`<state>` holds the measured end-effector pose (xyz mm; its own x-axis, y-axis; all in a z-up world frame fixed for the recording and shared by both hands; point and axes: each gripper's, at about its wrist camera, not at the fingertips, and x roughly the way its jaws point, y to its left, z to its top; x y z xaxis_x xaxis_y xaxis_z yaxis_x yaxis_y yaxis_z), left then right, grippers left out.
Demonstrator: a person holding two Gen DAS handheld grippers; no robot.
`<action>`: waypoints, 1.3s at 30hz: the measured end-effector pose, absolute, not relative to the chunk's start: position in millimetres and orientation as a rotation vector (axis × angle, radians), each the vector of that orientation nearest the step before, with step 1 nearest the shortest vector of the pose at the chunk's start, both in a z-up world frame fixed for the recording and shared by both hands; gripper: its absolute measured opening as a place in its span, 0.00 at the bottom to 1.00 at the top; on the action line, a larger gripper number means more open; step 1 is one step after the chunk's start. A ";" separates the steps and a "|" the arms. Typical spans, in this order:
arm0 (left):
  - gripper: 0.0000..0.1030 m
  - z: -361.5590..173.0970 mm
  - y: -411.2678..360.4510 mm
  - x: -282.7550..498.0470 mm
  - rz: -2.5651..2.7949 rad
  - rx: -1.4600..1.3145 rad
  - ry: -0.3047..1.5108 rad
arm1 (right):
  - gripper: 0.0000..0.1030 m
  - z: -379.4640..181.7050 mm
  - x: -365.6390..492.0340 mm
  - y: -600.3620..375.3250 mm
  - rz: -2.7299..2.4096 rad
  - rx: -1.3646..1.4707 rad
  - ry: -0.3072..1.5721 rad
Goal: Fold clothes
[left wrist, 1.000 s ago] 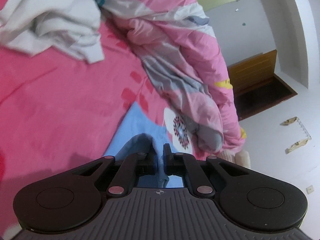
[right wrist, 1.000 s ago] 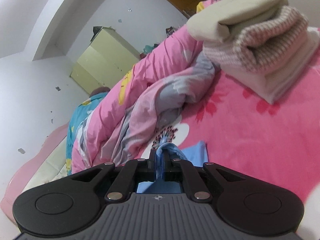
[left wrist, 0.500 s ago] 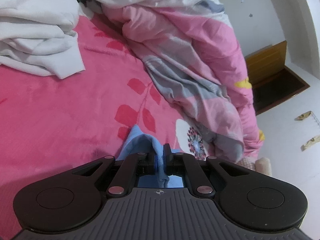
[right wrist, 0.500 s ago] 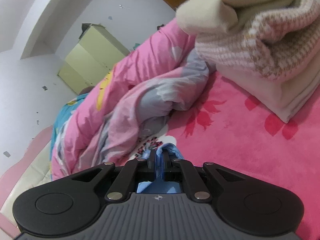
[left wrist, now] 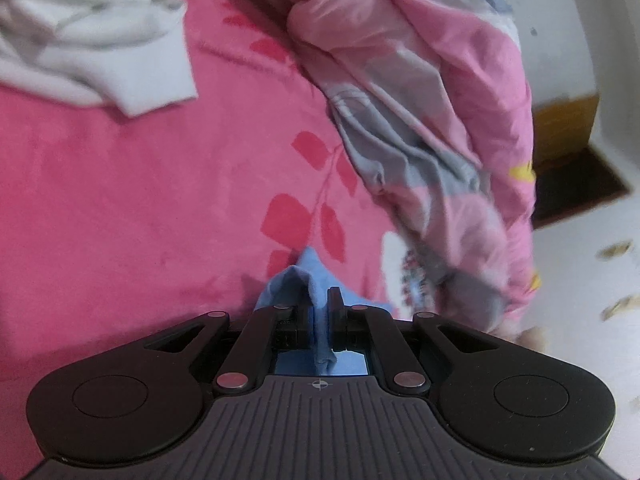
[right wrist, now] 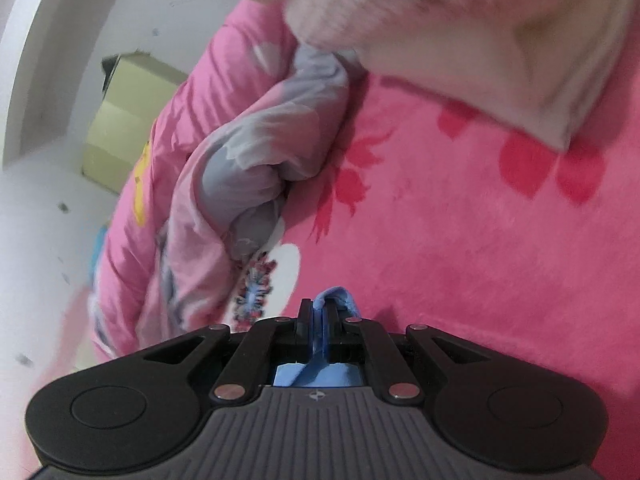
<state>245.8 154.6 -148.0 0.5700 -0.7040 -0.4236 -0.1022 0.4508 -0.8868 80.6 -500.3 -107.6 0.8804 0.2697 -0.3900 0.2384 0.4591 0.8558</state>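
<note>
Both tools (left wrist: 319, 308) (right wrist: 319, 318) clamp blue cloth (left wrist: 308, 276); no legible writing.

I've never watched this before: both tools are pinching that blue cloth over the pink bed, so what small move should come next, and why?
Probably lower the blue cloth the last bit onto the pink sheet and lay it flat. The left tool and right tool are both shut on it, close above bare sheet, clear of the quilt.

White walls (right wrist: 36, 216), yellow-green cabinet (right wrist: 120, 120), wooden door (left wrist: 568, 128).
</note>
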 end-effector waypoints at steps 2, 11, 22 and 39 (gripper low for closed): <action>0.05 -157.8 159.3 252.2 -0.480 -1.217 0.932 | 0.04 -118.0 86.2 -509.1 0.060 1.237 0.517; 0.14 -193.6 170.2 262.5 -0.411 -1.574 0.952 | 0.06 -166.9 90.4 -528.1 0.076 1.645 0.457; 0.50 -181.9 176.8 253.5 -0.391 -1.603 0.878 | 0.32 -155.4 67.5 -542.7 -0.031 1.659 0.357; 0.63 -93.5 131.5 153.7 -0.424 -0.327 0.733 | 0.31 -36.7 109.6 -370.9 0.290 0.839 0.681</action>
